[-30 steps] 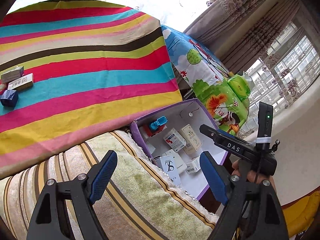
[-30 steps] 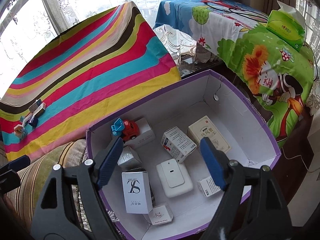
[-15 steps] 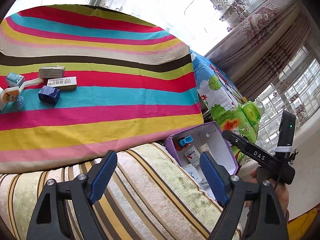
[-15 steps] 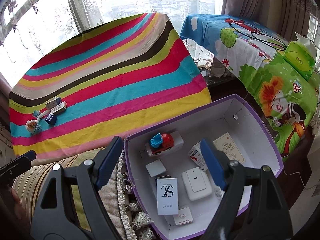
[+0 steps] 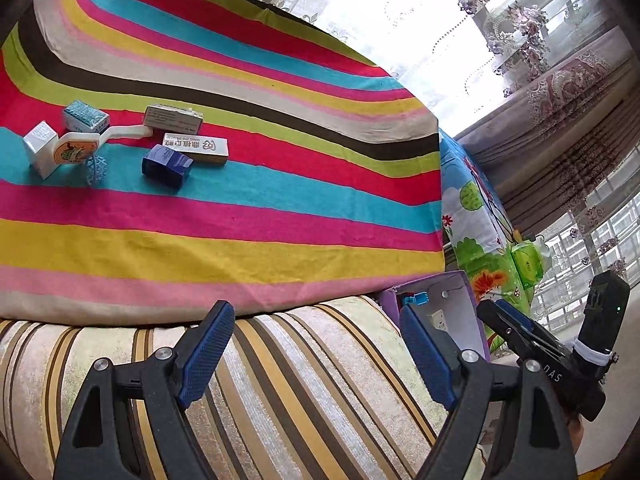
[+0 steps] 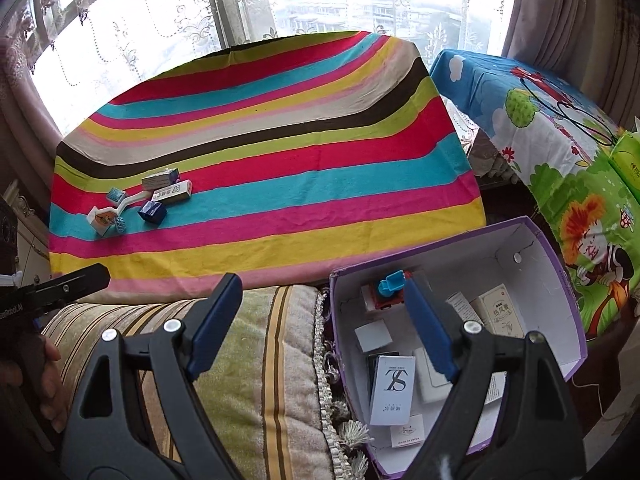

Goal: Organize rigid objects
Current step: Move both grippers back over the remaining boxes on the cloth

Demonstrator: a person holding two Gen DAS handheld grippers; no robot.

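Note:
Several small boxes lie in a cluster on the striped cloth [image 5: 248, 216]: a dark blue box [image 5: 167, 164], a long white box [image 5: 196, 148], a grey box [image 5: 173, 118], a teal-topped box [image 5: 85, 117], a white box [image 5: 40, 154] and a white handled tool [image 5: 86, 146]. The cluster shows far left in the right wrist view [image 6: 152, 198]. A purple box [image 6: 556, 280] holds a toy car [image 6: 390, 290] and several cartons. My left gripper [image 5: 316, 350] is open and empty over the striped cushion. My right gripper [image 6: 326, 320] is open and empty at the purple box's left rim.
A striped cushion [image 5: 304, 392] lies between the cloth and the purple box [image 5: 460, 304]. A cartoon-print tablecloth [image 6: 560, 148] with a green tissue pack [image 5: 526, 262] stands at the right. Curtained windows run behind.
Both grippers have pulled back and turned left, away from the purple box. The box cluster has come further into view. Both stay open and empty.

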